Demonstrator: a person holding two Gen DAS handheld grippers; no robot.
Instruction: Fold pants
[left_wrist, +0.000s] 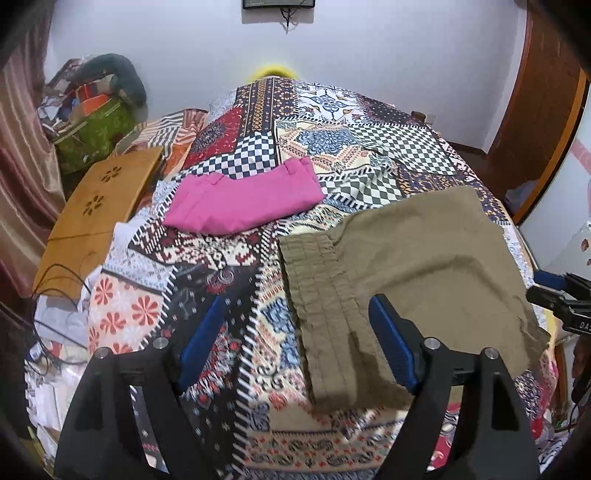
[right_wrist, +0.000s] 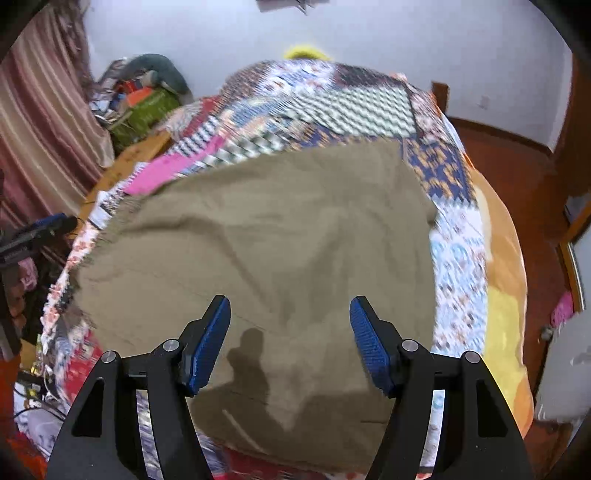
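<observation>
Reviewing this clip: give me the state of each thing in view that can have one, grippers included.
Olive pants: folded, lying flat on the bed, not held.
Pink garment: folded, lying farther back on the patchwork bedspread.
Left gripper: open, nothing between its pads, above the pants' waistband.
Right gripper: open, nothing gripped, above the pants.

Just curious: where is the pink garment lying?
The pink garment lies folded on the patchwork bedspread, left of the olive pants, near the wooden board.

One olive pants (left_wrist: 424, 258), one pink folded garment (left_wrist: 243, 201), one wooden board (left_wrist: 96, 214), one patchwork bedspread (left_wrist: 229, 295).
</observation>
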